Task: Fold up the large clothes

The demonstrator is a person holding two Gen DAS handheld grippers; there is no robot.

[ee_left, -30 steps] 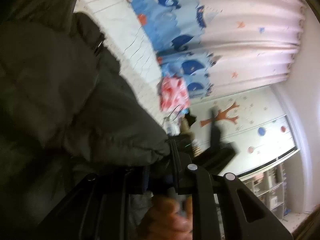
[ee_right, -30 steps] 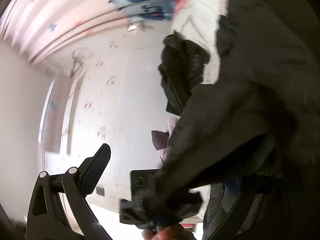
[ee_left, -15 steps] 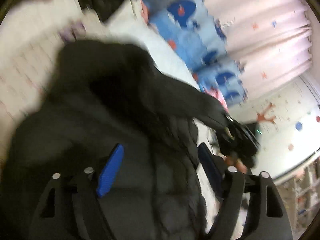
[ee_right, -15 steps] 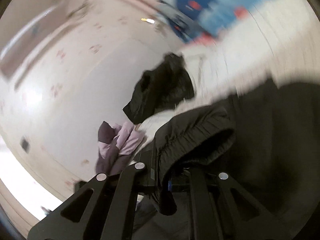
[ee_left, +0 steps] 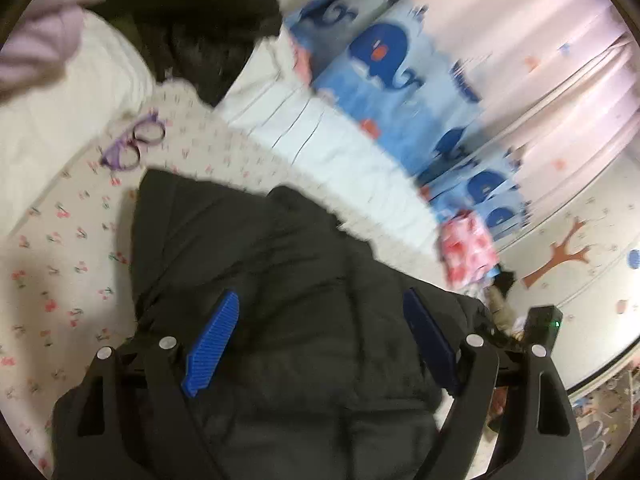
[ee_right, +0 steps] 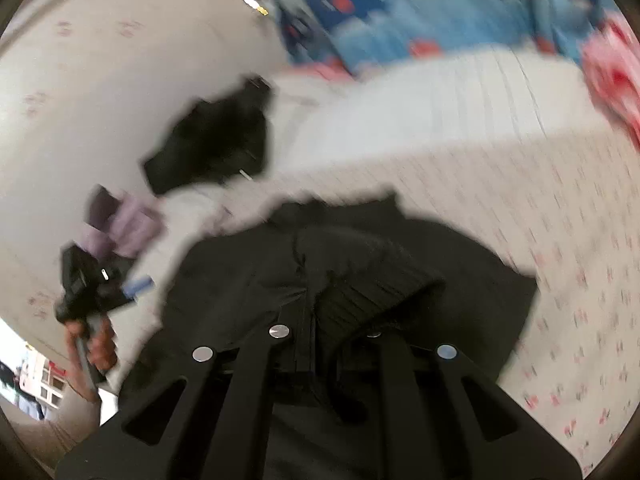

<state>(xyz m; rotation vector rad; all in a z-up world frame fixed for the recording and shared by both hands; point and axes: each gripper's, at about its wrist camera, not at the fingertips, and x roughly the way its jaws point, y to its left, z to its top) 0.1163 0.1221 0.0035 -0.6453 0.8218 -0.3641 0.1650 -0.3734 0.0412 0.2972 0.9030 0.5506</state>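
Note:
A large black padded jacket [ee_left: 280,260] lies on the cherry-print bed sheet [ee_left: 52,240]. My left gripper [ee_left: 320,296] hovers over it with its jaws opening. The blue pads [ee_left: 212,344] stand wide apart and press on nothing; the jacket is below them. In the right wrist view the same jacket [ee_right: 460,264] spreads out ahead. My right gripper [ee_right: 314,320] is shut on the jacket's ribbed cuff [ee_right: 372,288], which bunches up over its fingers. The left gripper [ee_right: 80,284], held by a hand [ee_right: 96,344], shows at the left of that view.
Purple glasses [ee_left: 134,146] lie on the sheet just beyond the jacket. Another black garment [ee_left: 200,20] and a lilac one [ee_left: 40,40] are heaped at the far side. A blue whale-print blanket [ee_left: 380,80] and a pink floral bundle [ee_left: 468,248] lie by the curtain.
The left gripper let go of the jacket, opened wide and tipped down over it. The right gripper closed on the cuff and rolled round to face the bed.

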